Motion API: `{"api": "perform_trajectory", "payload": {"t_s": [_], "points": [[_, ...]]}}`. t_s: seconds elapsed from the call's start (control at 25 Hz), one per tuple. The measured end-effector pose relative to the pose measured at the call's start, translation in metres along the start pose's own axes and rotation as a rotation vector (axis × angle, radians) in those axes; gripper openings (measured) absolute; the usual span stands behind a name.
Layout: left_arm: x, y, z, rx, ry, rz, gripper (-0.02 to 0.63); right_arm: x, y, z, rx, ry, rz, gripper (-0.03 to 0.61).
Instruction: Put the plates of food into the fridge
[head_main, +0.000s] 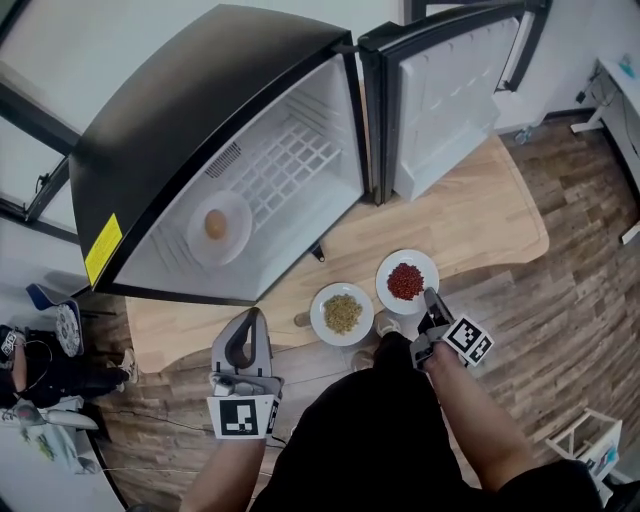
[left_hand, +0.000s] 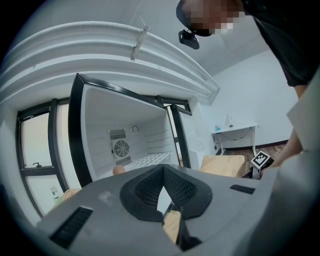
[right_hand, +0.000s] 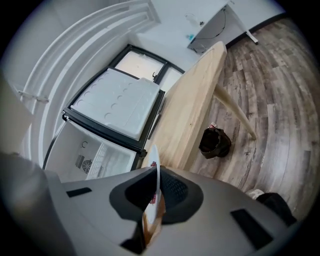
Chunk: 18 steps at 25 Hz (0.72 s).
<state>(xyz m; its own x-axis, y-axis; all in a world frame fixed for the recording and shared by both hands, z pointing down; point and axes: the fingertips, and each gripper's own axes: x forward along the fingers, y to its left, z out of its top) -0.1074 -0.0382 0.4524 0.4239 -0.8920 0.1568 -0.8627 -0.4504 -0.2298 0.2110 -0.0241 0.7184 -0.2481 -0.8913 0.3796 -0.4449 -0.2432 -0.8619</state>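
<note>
An open black fridge (head_main: 200, 100) stands on the wooden table (head_main: 480, 220), and a white plate with a brown round food (head_main: 218, 228) lies inside it. Two plates sit on the table in front: one with yellow-green food (head_main: 342, 313), one with red food (head_main: 406, 281). My right gripper (head_main: 432, 300) is shut on the near rim of the red-food plate; in the right gripper view the thin white rim (right_hand: 155, 172) stands edge-on between the jaws of the right gripper (right_hand: 152, 200). My left gripper (head_main: 256, 318) hovers by the table's near edge, shut and empty, and in its own view the left gripper (left_hand: 167, 210) faces the fridge interior (left_hand: 125, 140).
The fridge door (head_main: 450, 90) hangs open to the right of the cavity. A small round object (head_main: 302, 320) lies by the yellow-green plate. A dark bag (right_hand: 215, 141) sits on the wooden floor under the table. A white desk (head_main: 615, 90) stands far right. Another person (head_main: 30, 370) is at the left edge.
</note>
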Motion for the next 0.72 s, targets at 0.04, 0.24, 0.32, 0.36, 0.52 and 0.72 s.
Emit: {"api": "perform_trajectory", "payload": {"t_s": [0.04,0.24,0.32,0.36,0.52,0.72], "points": [[0.001,0.001,0.002,-0.004,-0.006,0.004,0.005,-0.002,0.004,0.001,0.019,0.004,0.012,0.032],[0.004,0.0,0.008,-0.03,-0.036,0.02,0.004,-0.009,0.031,0.011,0.038,0.02,0.072,0.032],[0.005,-0.001,0.01,-0.037,-0.05,0.03,0.005,-0.01,0.045,0.015,0.021,0.03,0.089,0.032],[0.003,0.0,0.013,-0.038,-0.062,0.036,0.003,-0.011,0.052,0.017,0.012,0.036,0.098,0.032],[-0.003,0.005,0.027,-0.076,-0.106,0.078,0.005,-0.01,0.085,0.028,-0.027,0.06,0.14,0.032],[-0.003,0.01,0.038,-0.126,-0.124,0.114,0.005,-0.001,0.132,0.038,-0.059,0.088,0.228,0.032]]}}
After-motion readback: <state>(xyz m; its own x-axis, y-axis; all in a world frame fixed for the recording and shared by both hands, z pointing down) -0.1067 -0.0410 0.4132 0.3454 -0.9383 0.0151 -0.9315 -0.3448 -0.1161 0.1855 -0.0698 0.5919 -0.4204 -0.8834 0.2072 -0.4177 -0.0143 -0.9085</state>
